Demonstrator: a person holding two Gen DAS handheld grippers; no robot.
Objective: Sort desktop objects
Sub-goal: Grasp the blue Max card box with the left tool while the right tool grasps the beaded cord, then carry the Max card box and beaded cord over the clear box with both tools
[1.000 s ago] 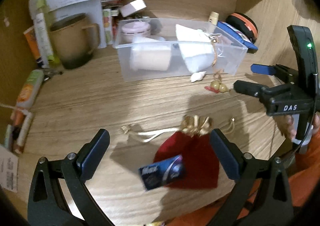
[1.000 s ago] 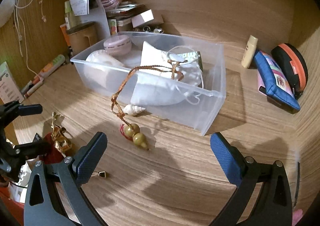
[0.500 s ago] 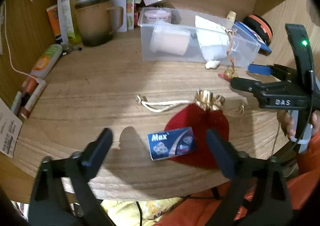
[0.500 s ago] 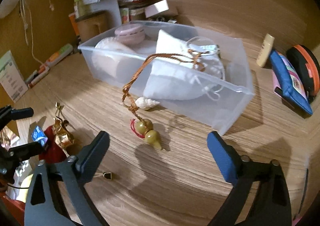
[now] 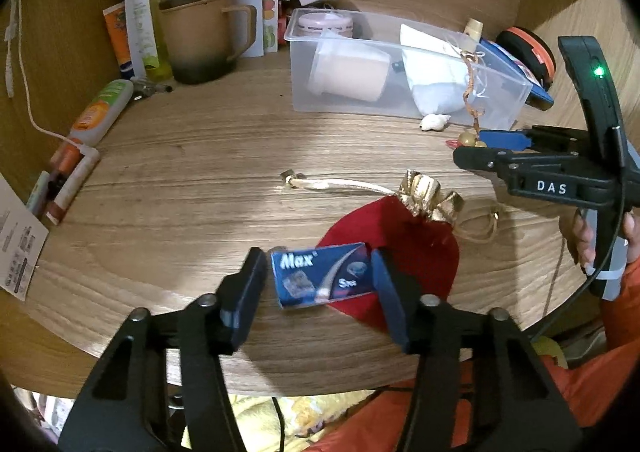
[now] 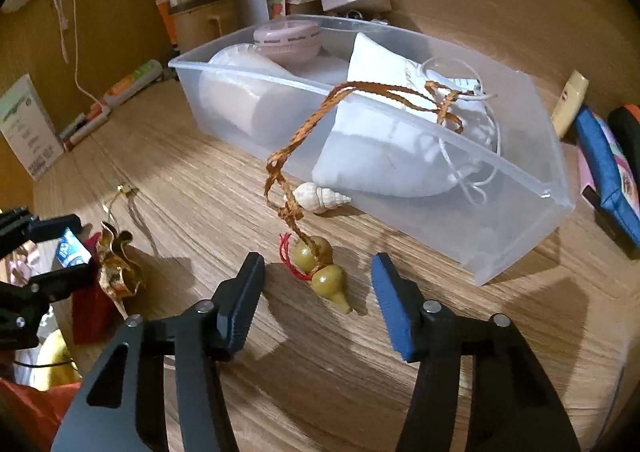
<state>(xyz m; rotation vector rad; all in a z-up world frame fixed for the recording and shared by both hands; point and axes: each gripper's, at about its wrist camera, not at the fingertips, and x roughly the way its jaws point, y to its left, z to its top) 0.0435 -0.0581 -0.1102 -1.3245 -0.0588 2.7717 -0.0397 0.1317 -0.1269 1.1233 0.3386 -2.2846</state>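
Observation:
A small blue "Max" box (image 5: 320, 278) lies on a red drawstring pouch (image 5: 404, 248) with a gold top, near the desk's front edge. My left gripper (image 5: 317, 264) straddles the box; its jaws are closing, the right pad at the box's edge and a thin gap at the left. A green gourd pendant (image 6: 326, 280) on a braided orange cord (image 6: 320, 112) lies on the desk, the cord draped over the clear bin (image 6: 500, 236). My right gripper (image 6: 318, 260) is closing around the gourds with gaps on both sides. A white shell (image 6: 320, 196) lies by the bin.
The bin holds a white pouch (image 6: 384, 156), a pale roll and a pink round case. A brown mug (image 5: 204, 40), tubes (image 5: 100, 112) and papers stand at the back left. A blue pouch (image 6: 608, 172) and an orange-black case (image 5: 528, 52) sit at the right.
Both pairs of jaws have narrowed a lot. The left fingers now flank the blue box closely. The right gripper has sunk toward the gourd pendant, which now lies between its fingers.

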